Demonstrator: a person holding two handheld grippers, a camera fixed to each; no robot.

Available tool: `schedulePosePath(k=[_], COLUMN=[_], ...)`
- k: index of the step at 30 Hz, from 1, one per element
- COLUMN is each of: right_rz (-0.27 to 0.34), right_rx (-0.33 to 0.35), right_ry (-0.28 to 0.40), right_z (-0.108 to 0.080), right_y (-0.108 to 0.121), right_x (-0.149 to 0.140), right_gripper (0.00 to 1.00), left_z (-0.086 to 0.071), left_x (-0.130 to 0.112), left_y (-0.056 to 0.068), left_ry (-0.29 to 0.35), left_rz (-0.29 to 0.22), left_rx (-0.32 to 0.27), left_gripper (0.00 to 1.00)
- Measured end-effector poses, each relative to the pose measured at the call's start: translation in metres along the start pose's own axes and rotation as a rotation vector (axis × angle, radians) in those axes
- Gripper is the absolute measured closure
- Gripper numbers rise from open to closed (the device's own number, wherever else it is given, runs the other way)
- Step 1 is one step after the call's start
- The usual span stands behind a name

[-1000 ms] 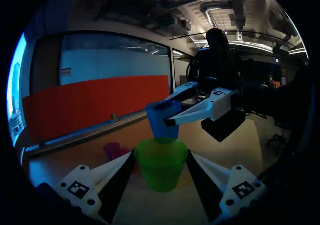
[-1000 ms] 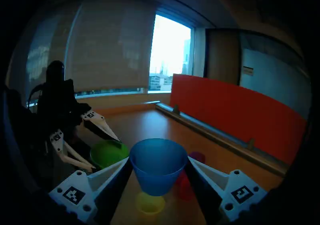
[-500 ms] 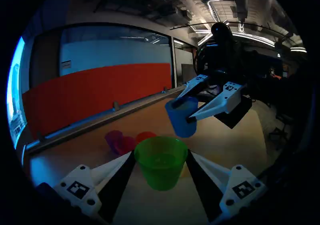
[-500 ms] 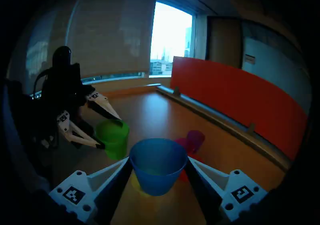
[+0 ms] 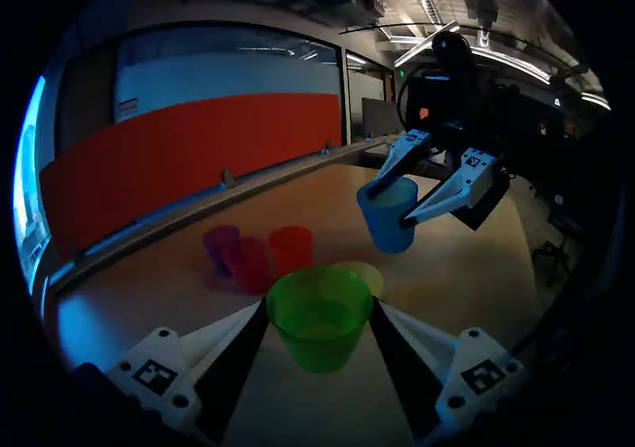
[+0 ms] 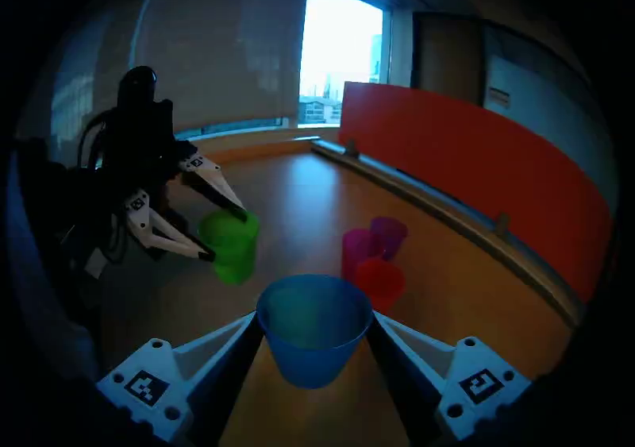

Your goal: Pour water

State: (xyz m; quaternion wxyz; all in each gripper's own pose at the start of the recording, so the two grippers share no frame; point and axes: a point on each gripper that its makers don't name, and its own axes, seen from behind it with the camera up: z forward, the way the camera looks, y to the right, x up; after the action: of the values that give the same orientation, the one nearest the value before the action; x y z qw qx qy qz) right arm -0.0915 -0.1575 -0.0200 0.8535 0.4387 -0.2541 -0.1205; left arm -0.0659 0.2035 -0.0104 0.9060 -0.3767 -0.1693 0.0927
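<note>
Two cups clamped: left gripper (image 5: 319, 308) on green cup (image 5: 319, 332), right gripper (image 6: 314, 320) on blue cup (image 5: 387, 225), apart at 1 o'clock. Tilt yours from that gap and water likely hits table (image 5: 452, 280).

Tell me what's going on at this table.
A person is working with two handheld grippers. The left gripper is clamped on a green cup, and the right gripper is clamped on a blue cup. Both cups are held above the wooden table, roughly upright and well apart, so nothing is being poured at this moment. Purple, pink, red and yellow cups stand clustered on the table.
</note>
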Motion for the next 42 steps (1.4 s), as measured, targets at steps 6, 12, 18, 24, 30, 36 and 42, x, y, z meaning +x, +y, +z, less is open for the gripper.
schedulePosePath(k=[6,12,18,24,30,36,42], right_rz=[0.005,-0.007,-0.017,-0.029,-0.034,-0.041,-0.049], right_rx=[0.017,0.031,0.046,0.058,0.064,0.074,0.074], right_ry=[-0.044,-0.084,-0.119,-0.152,-0.171,-0.184,-0.196], right_z=[0.002,0.005,0.008,0.009,0.01,0.012,0.013], right_y=[0.001,0.001,0.002,0.001,0.002,0.001,0.001], right_x=[-0.024,-0.041,-0.055,-0.067,-0.075,-0.078,-0.083], right_gripper=[0.09,0.09,0.09,0.09,0.08,0.09,0.08], left_z=[0.006,0.011,0.016,0.019,0.02,0.021,0.022], left_x=[-0.015,-0.031,-0.04,-0.046,-0.055,-0.06,-0.063], left_y=[0.005,0.009,0.011,0.011,0.01,0.011,0.01], left_ry=[-0.045,-0.091,-0.118,-0.138,-0.164,-0.18,-0.187], left_rz=[0.015,0.026,0.038,0.037,0.041,0.049,0.042], left_rx=[-0.009,-0.018,-0.026,-0.031,-0.036,-0.042,-0.042], left_gripper=[0.12,0.12,0.12,0.12,0.12,0.12,0.12])
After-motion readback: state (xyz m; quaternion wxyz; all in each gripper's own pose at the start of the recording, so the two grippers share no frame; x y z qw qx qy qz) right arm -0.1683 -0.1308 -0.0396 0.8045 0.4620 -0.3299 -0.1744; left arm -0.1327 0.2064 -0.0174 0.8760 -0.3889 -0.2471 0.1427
